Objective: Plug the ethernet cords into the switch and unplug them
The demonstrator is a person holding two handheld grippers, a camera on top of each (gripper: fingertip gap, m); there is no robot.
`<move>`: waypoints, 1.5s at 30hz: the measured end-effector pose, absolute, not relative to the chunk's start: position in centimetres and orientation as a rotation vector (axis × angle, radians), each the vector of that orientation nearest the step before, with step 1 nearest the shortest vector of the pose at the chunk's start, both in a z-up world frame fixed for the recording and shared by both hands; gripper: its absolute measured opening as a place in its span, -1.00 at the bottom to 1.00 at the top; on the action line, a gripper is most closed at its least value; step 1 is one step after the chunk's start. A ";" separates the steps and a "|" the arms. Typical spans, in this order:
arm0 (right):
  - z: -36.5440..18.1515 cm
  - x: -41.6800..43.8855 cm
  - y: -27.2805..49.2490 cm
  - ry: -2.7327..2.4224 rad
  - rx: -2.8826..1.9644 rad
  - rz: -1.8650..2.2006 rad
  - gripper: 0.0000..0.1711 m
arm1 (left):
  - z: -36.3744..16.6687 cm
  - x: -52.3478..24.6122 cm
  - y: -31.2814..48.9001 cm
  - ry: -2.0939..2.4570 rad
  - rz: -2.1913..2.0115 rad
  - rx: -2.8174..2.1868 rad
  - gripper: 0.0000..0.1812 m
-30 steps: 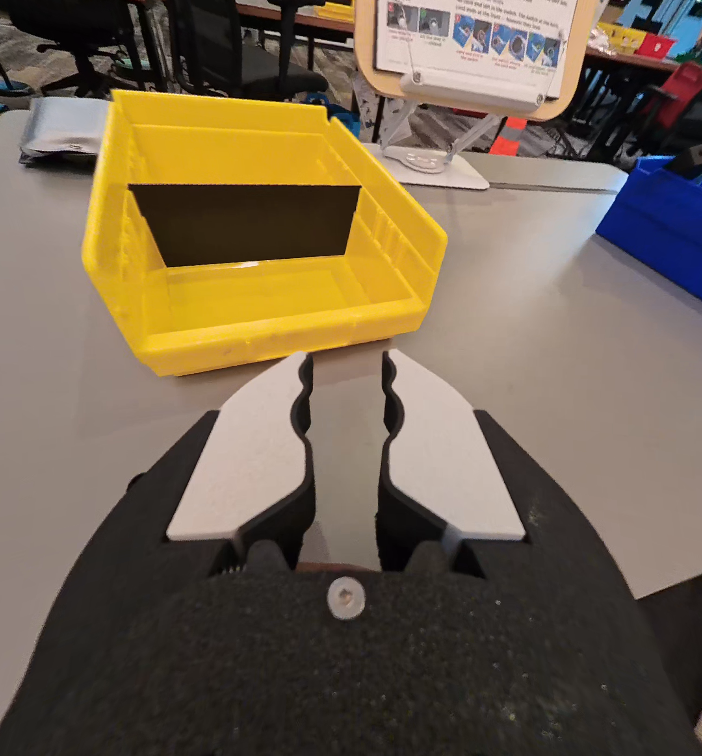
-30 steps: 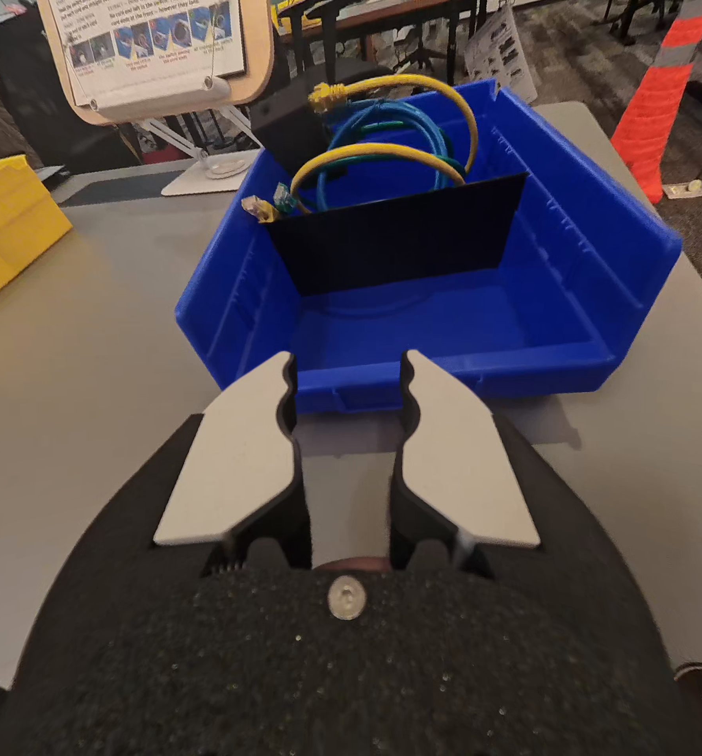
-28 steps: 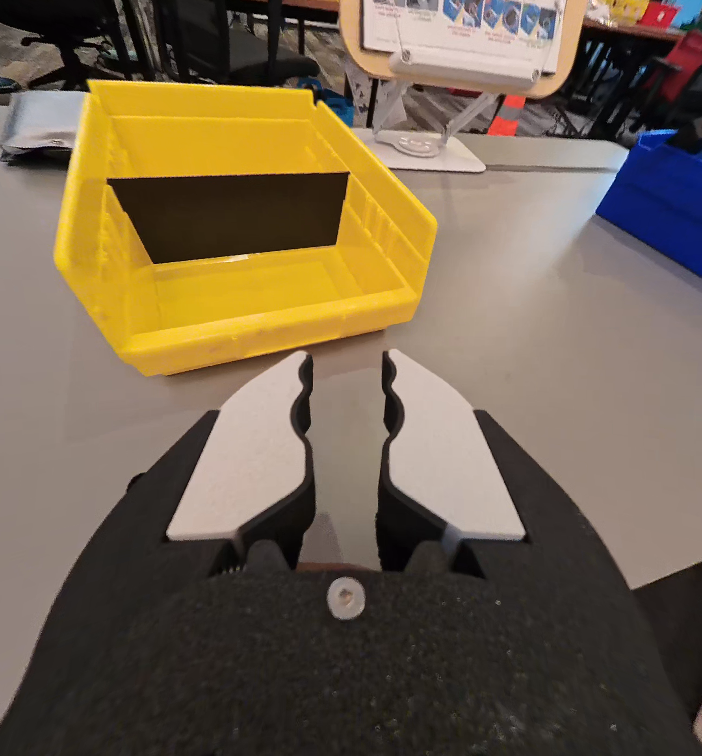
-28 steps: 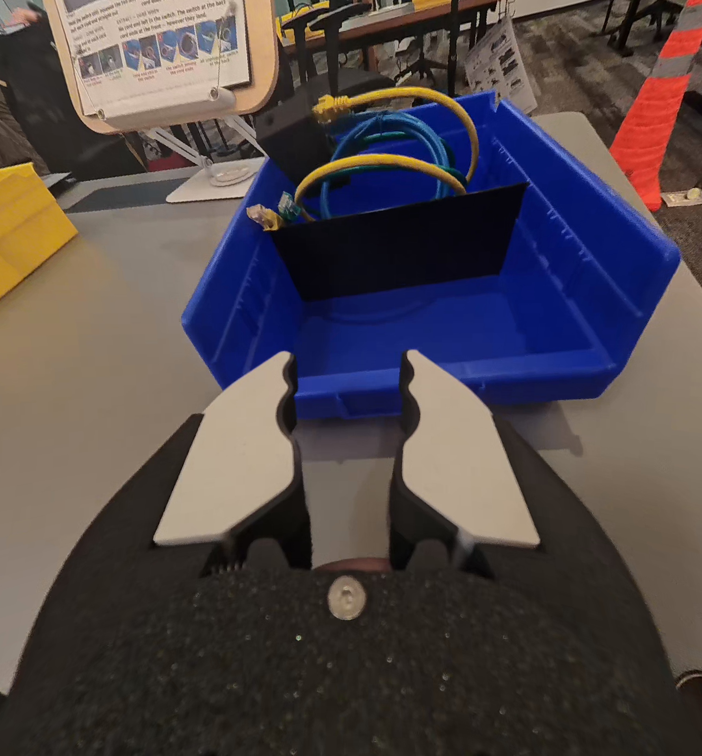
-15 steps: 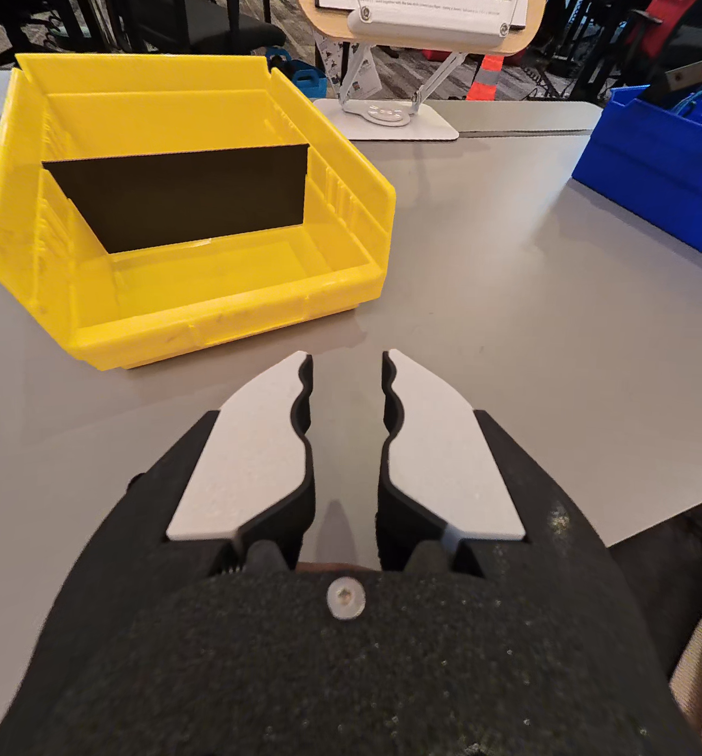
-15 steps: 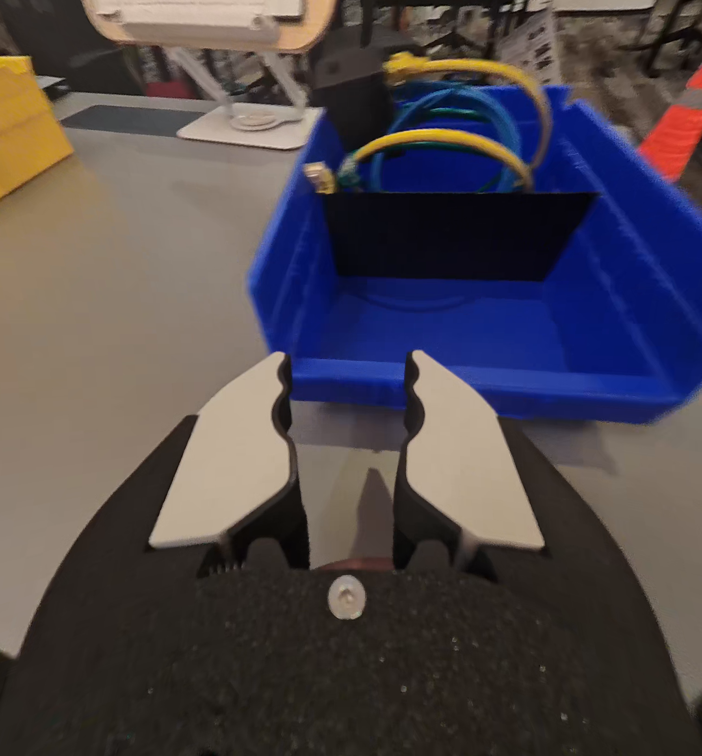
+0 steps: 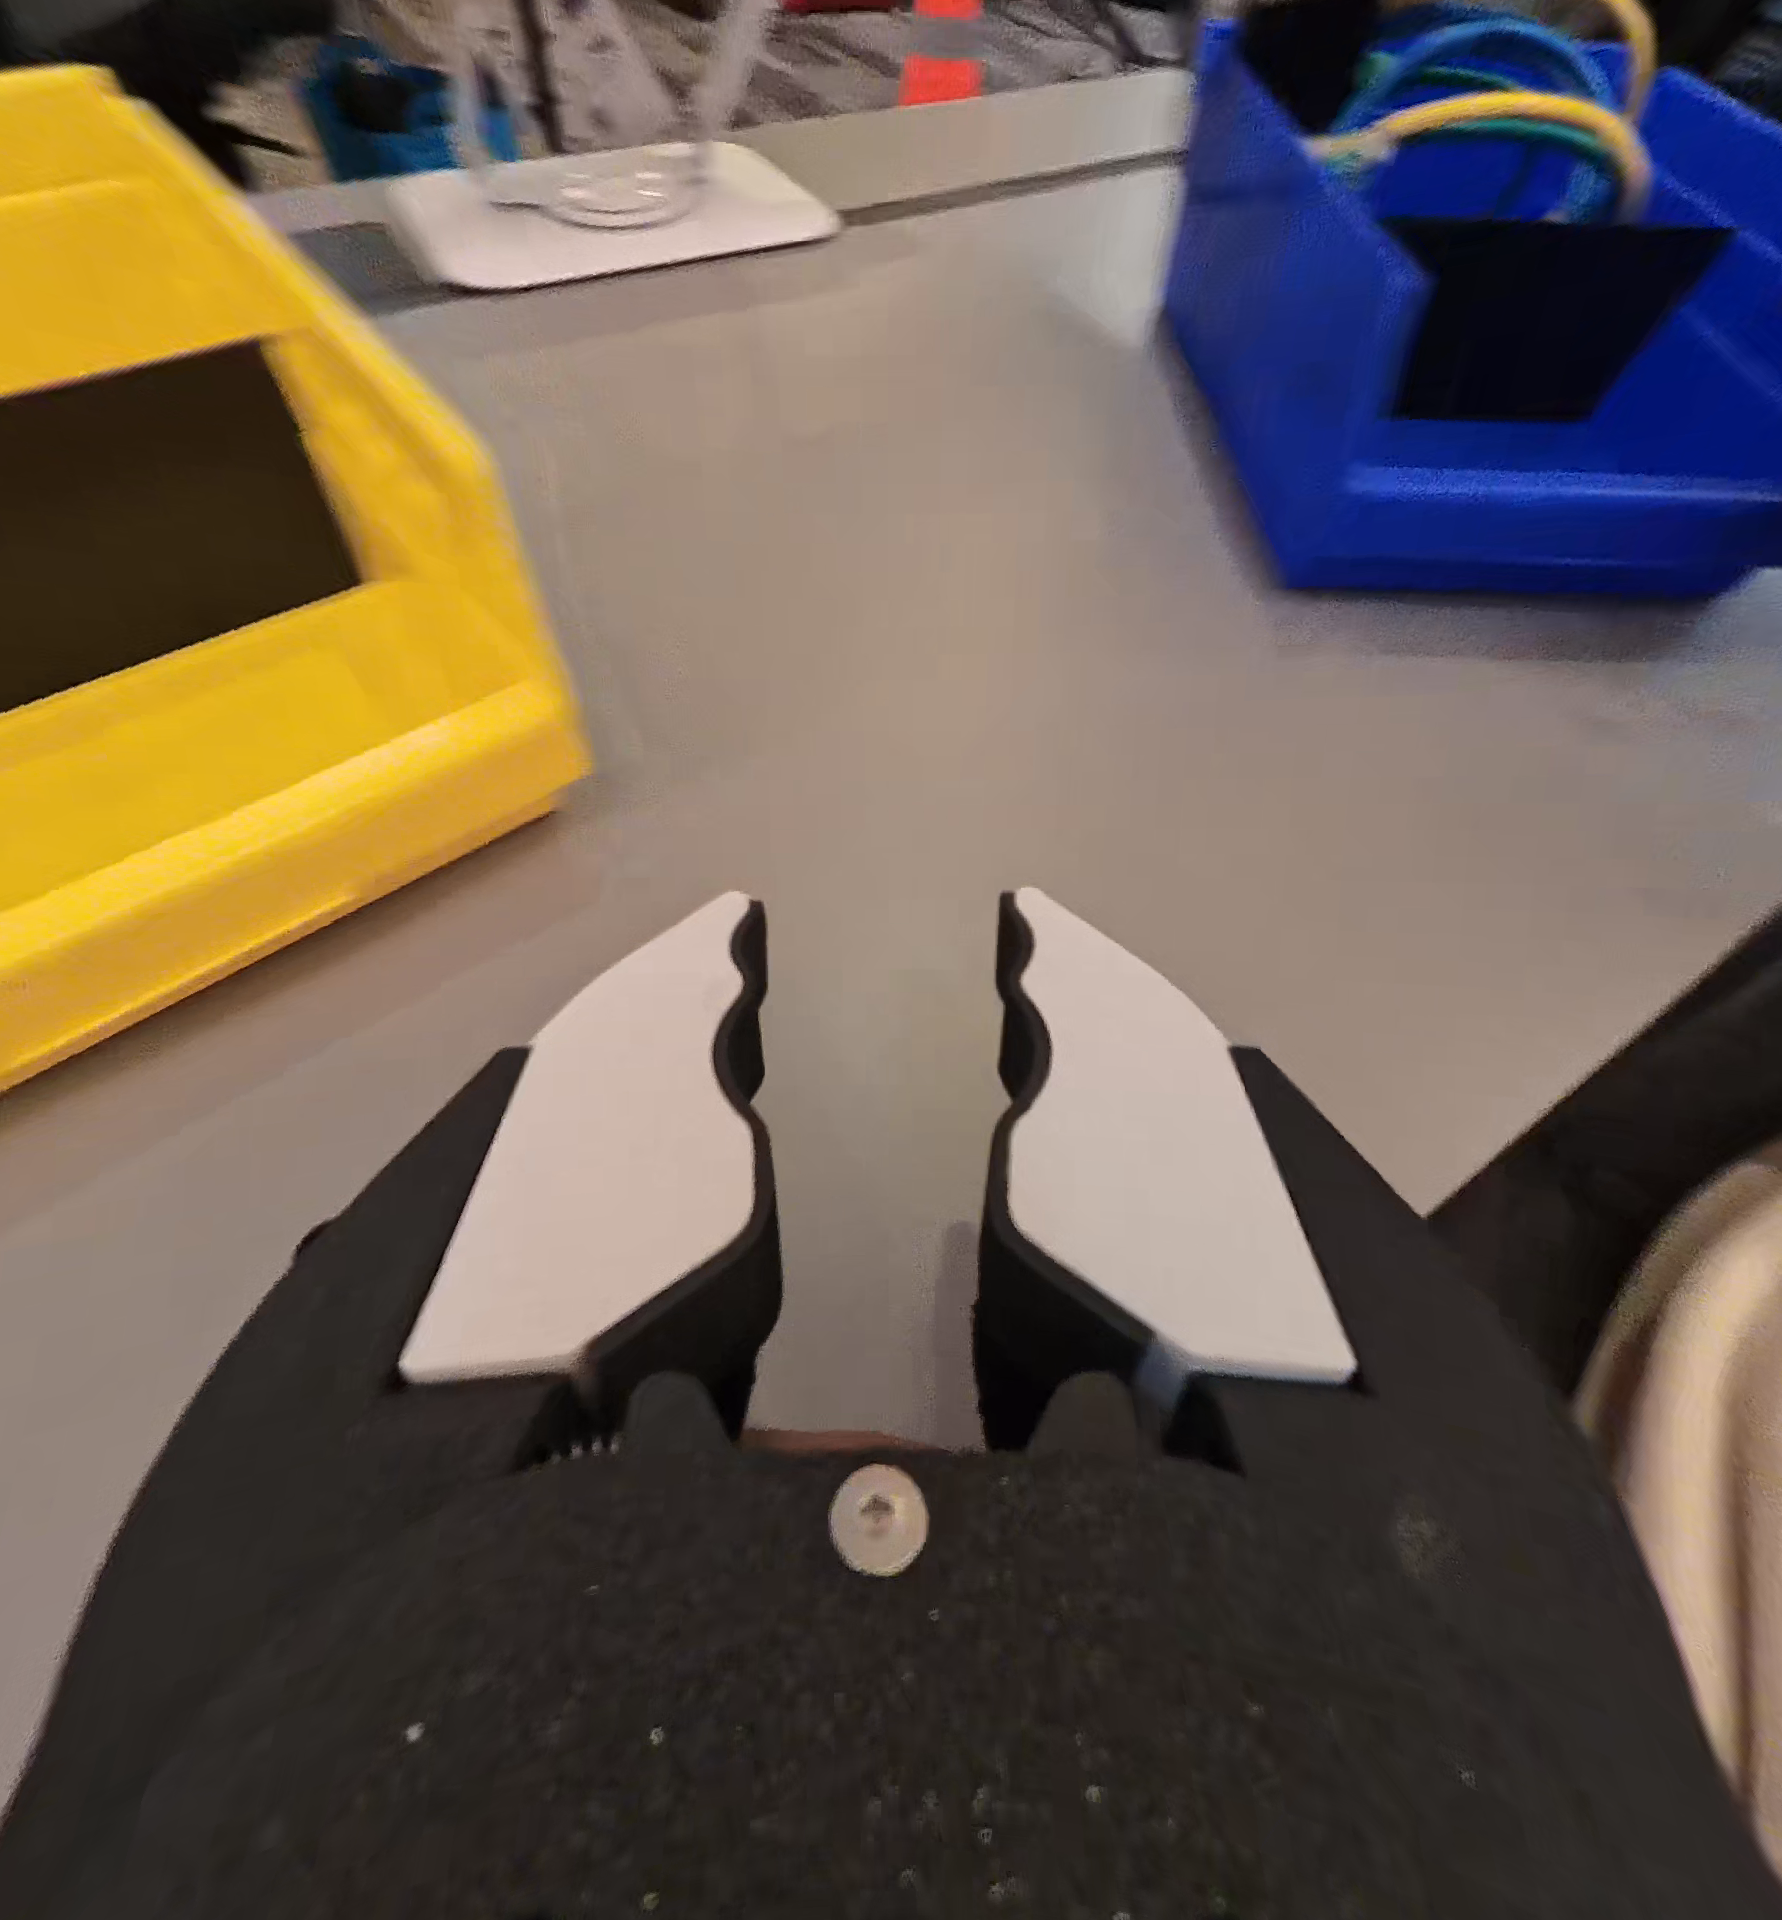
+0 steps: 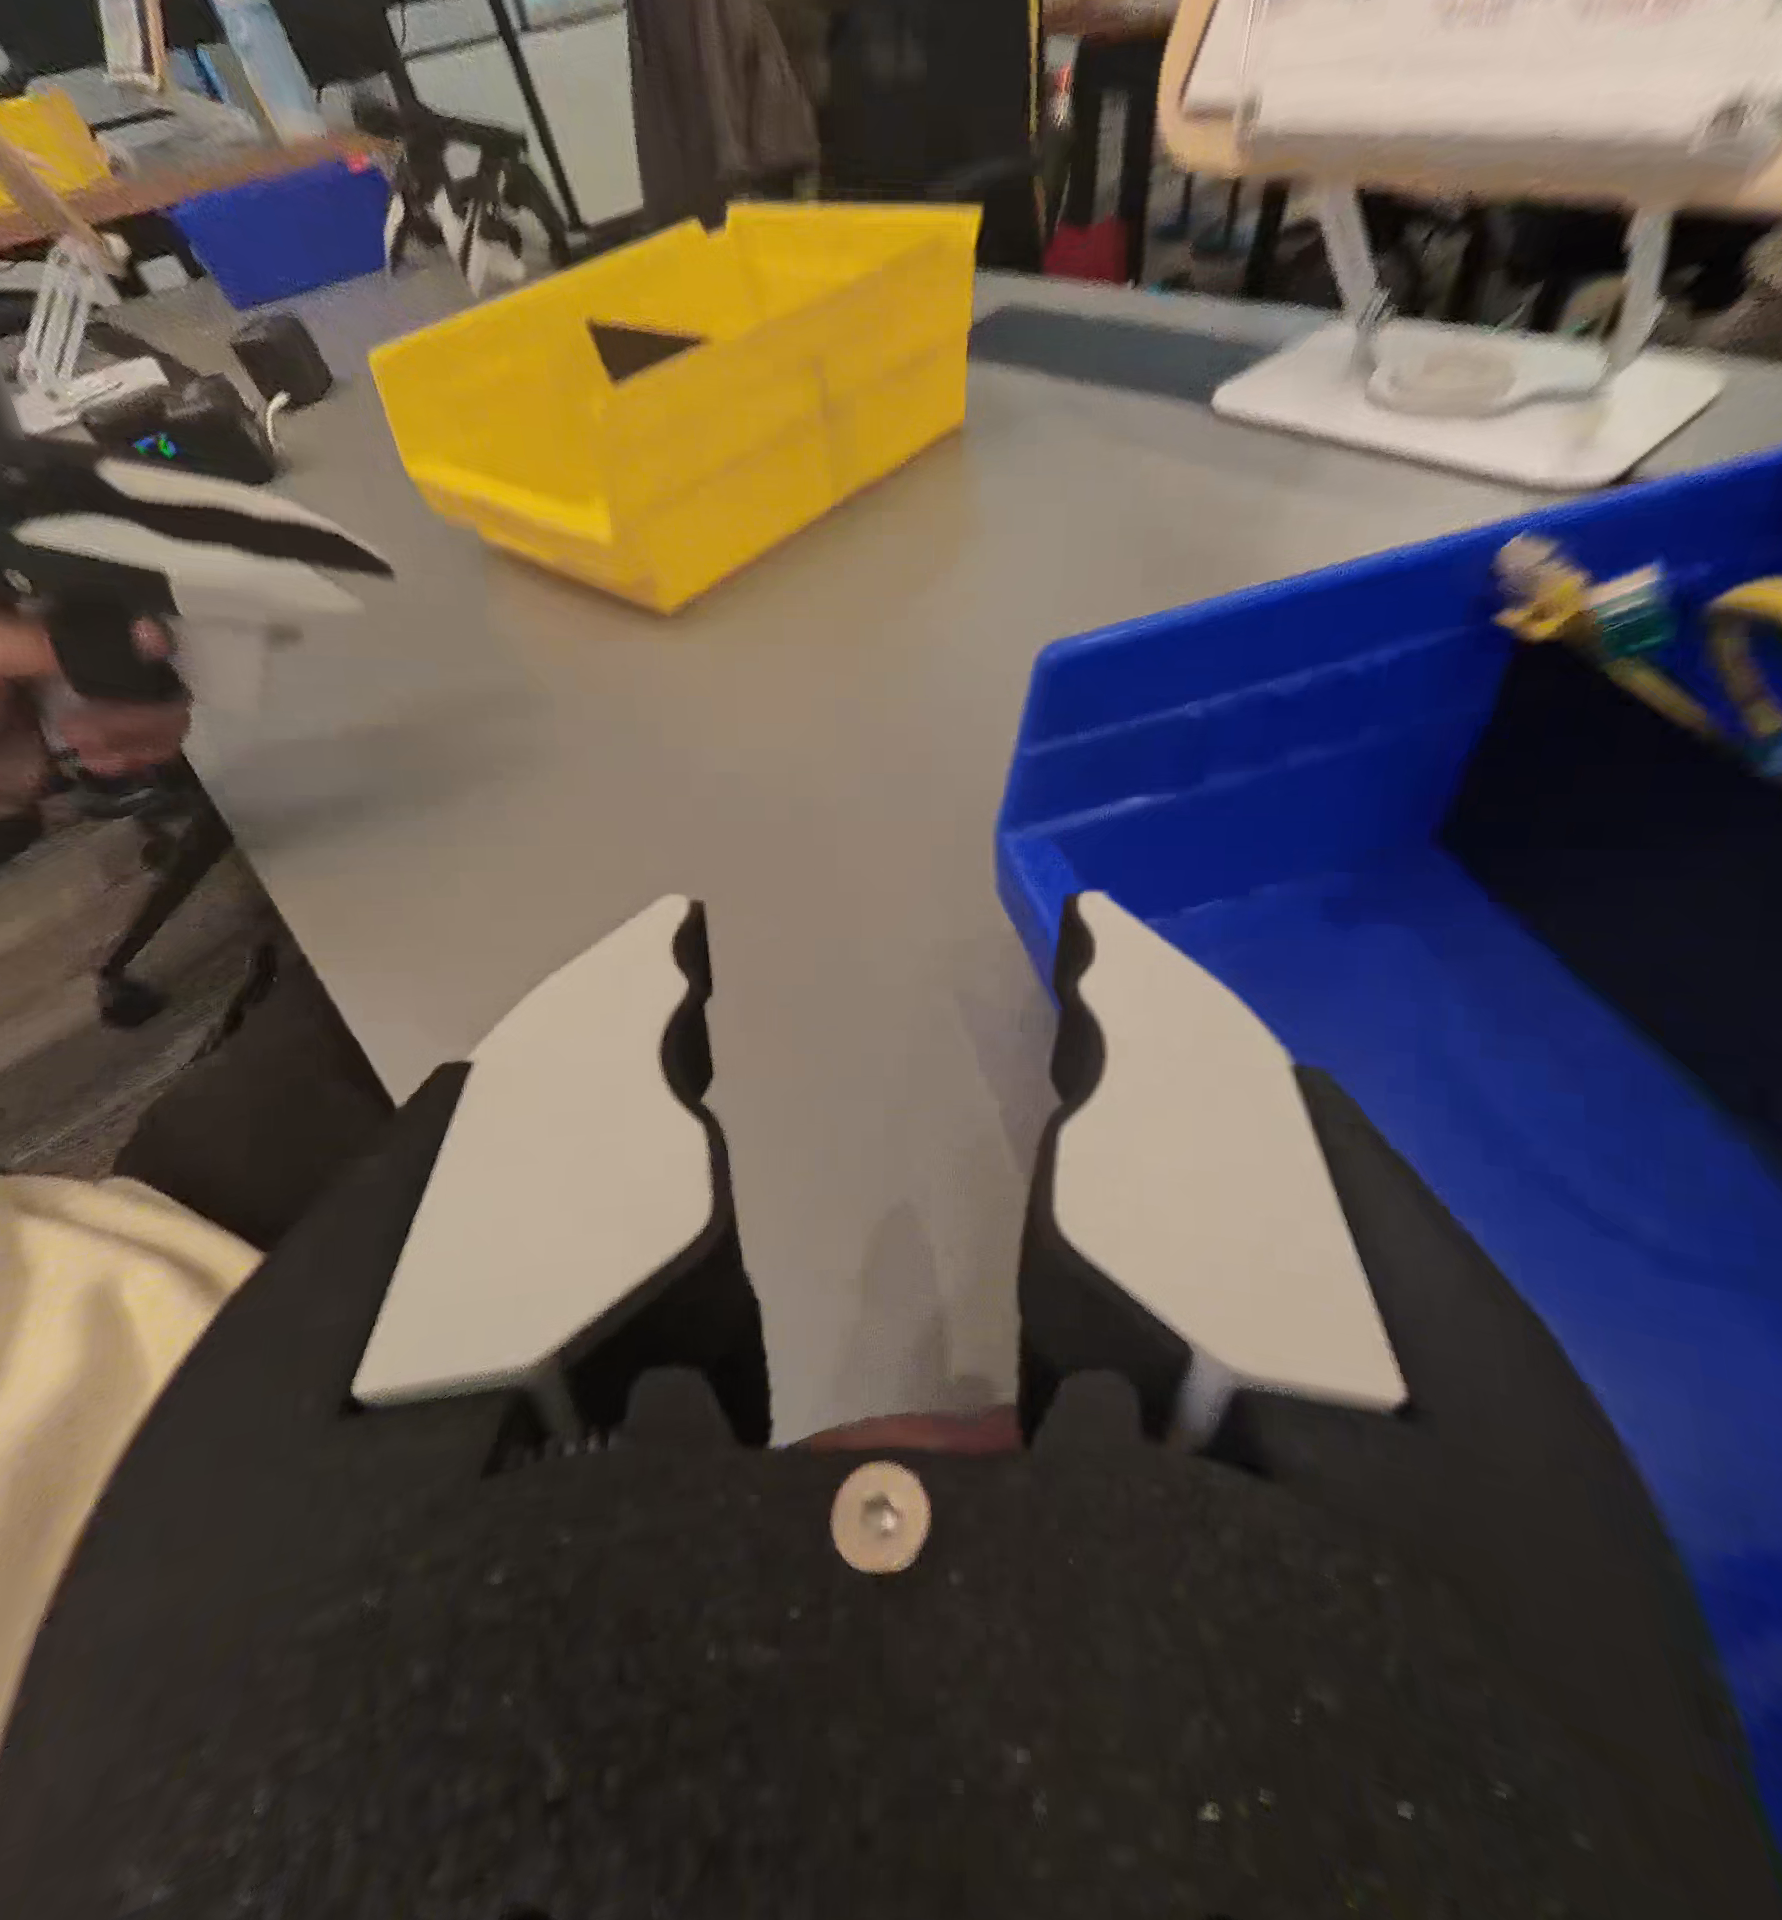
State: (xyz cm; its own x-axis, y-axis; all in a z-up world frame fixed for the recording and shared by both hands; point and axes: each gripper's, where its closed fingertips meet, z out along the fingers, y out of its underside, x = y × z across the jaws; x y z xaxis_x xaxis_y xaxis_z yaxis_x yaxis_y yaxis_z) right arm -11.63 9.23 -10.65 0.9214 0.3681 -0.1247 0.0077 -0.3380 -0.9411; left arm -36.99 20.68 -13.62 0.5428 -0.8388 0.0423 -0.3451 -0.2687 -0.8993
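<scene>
Both handheld tools hover over a grey counter (image 7: 970, 623), jaws parted and empty. The left gripper (image 7: 879, 914) points at bare surface between two bins; the right gripper (image 8: 882, 920) sits just beside the near corner of the blue bin (image 8: 1282, 727). Past that bin's dark divider (image 7: 1552, 312), yellow, blue and green ethernet cords (image 7: 1489, 125) loop above the rim. The switch cannot be made out clearly. Farther left stands a yellow bin (image 8: 721, 416); beyond, a white stand base (image 7: 617, 208).

Even indoor light, motion-blurred surroundings, wide-angle bending at edges.
</scene>
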 end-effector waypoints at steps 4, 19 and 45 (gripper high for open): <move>-6.8 -11.1 6.6 -0.175 -1.767 0.281 -0.24 | -13.6 -29.8 17.2 1.154 -0.757 -1.732 -0.42; -14.1 -4.7 5.7 0.450 -1.914 -0.305 -0.34 | -15.4 -11.9 22.0 1.325 -0.755 -1.724 -0.96; -14.0 -10.8 23.1 0.274 -1.953 -0.171 -0.95 | -14.7 -29.1 29.3 0.731 -0.308 -1.881 -0.93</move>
State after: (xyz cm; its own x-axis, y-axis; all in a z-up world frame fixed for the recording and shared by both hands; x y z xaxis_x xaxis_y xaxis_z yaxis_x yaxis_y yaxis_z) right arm -10.85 23.05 -13.95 0.9627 -0.2704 -0.0079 -0.1116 -0.3706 -0.9221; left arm -29.12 29.33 -14.67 0.7806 -0.6140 -0.1170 -0.3451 -0.2673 -0.8997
